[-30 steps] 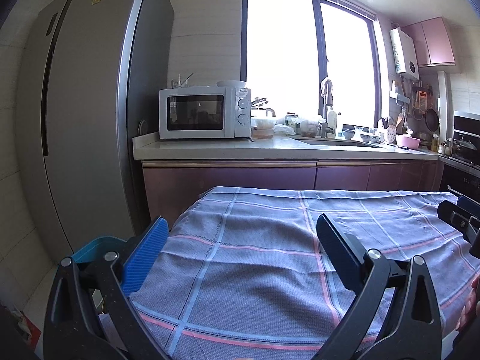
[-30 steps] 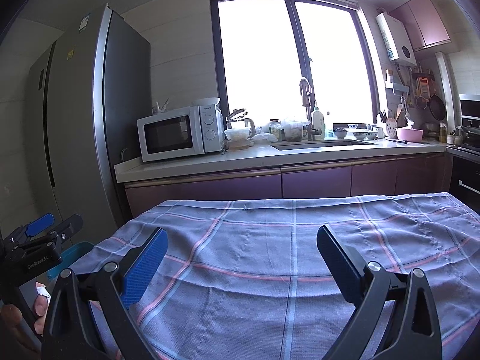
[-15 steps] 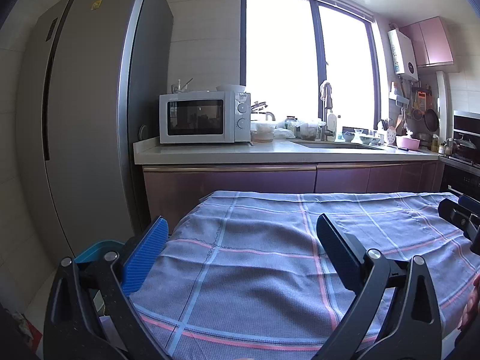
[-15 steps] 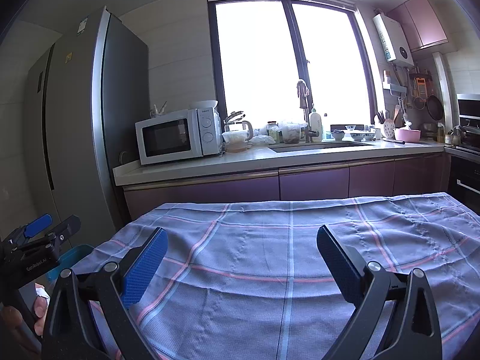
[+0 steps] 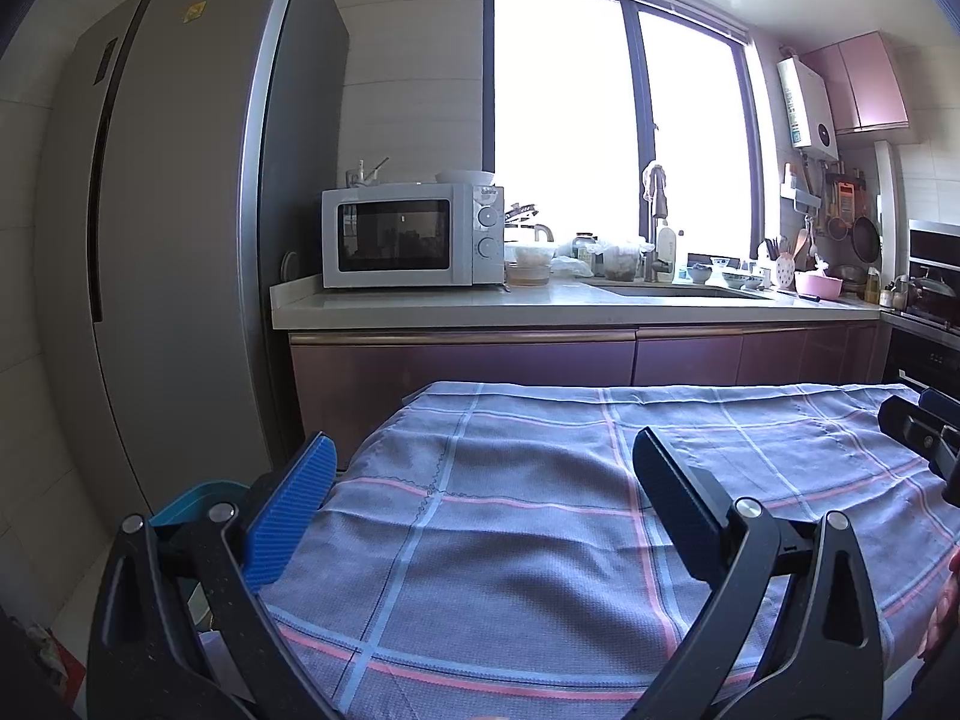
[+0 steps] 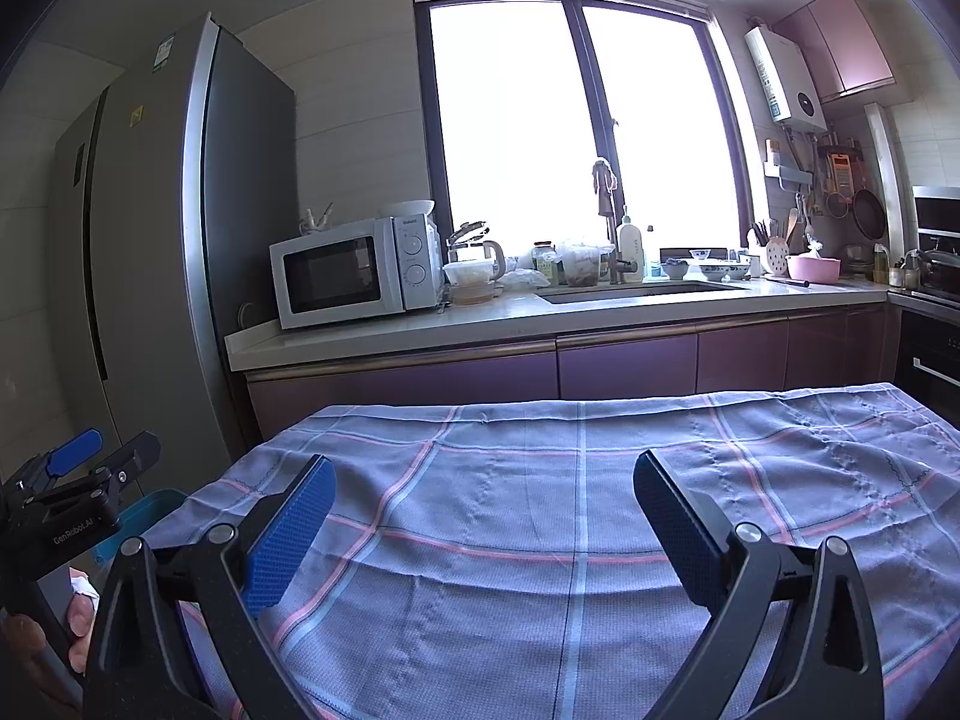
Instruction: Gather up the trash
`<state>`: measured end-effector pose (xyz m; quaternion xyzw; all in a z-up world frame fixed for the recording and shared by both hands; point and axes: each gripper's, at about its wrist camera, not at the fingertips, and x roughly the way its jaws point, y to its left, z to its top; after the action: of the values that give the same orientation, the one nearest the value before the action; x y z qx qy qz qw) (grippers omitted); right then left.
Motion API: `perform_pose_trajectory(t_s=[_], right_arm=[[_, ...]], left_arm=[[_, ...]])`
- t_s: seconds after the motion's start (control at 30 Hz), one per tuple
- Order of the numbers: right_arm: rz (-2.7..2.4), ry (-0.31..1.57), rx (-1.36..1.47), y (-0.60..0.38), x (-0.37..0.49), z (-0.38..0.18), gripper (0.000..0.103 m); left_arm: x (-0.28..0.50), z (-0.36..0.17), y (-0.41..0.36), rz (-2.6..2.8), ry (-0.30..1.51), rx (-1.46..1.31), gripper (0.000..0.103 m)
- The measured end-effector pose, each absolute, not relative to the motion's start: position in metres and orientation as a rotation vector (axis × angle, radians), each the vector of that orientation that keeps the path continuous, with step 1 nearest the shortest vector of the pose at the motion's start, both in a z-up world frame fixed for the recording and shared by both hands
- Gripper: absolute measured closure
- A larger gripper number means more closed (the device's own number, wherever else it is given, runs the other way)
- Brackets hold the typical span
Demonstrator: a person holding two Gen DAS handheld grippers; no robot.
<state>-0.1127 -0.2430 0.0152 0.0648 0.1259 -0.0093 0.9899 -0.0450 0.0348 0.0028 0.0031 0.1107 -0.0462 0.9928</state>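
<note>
Both hand-held grippers level above a checked cloth (image 5: 540,540), left hand-held gripper (image 5: 480,504) and right hand-held gripper (image 6: 480,510) alike spread wide with nothing between the fingers. No trash visible anywhere on the cloth in either view; so no bearing, long axis or nearer hand to be told for it. At lower left of both frames, beside and below the cloth's edge, a teal bin (image 5: 192,495), mostly hidden behind the left finger; its contents not visible. Bin on the left side, so probably closer to the left hand-held gripper, whose body shows at the lower left edge of the right view. Beyond, in mid-frame, a counter (image 6: 420,330) with microwave (image 6: 354,270) and sink clutter, well apart from both. Next move likely a search downward or sideways for trash.
</note>
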Motion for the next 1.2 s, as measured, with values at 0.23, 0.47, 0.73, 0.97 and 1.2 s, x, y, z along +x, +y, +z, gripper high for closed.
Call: perform_pose_trajectory(t_s=[0.23, 0.47, 0.73, 0.97, 1.2], right_arm=[[-0.021, 0.253, 0.131, -0.2427, -0.1139, 0.015, 0.007], [-0.022, 0.256, 0.132, -0.2421, -0.1139, 0.0148, 0.007], [-0.022, 0.255, 0.133, -0.2423, -0.1139, 0.0149, 0.007], [-0.023, 0.255, 0.132, -0.2422, -0.1131, 0.0144, 0.007], [-0.024, 0.255, 0.133, -0.2415, -0.114, 0.014, 0.007]], left_arm=[[-0.0456, 0.0027, 0.0356, -0.09, 0.222, 0.005, 0.006], [-0.0454, 0.0022, 0.0365, -0.09, 0.226, 0.003, 0.006], [-0.0456, 0.0004, 0.0367, -0.087, 0.227, 0.002, 0.006], [-0.0451, 0.0009, 0.0367, -0.088, 0.226, 0.002, 0.006], [-0.045, 0.0006, 0.0367, -0.087, 0.227, 0.002, 0.006]])
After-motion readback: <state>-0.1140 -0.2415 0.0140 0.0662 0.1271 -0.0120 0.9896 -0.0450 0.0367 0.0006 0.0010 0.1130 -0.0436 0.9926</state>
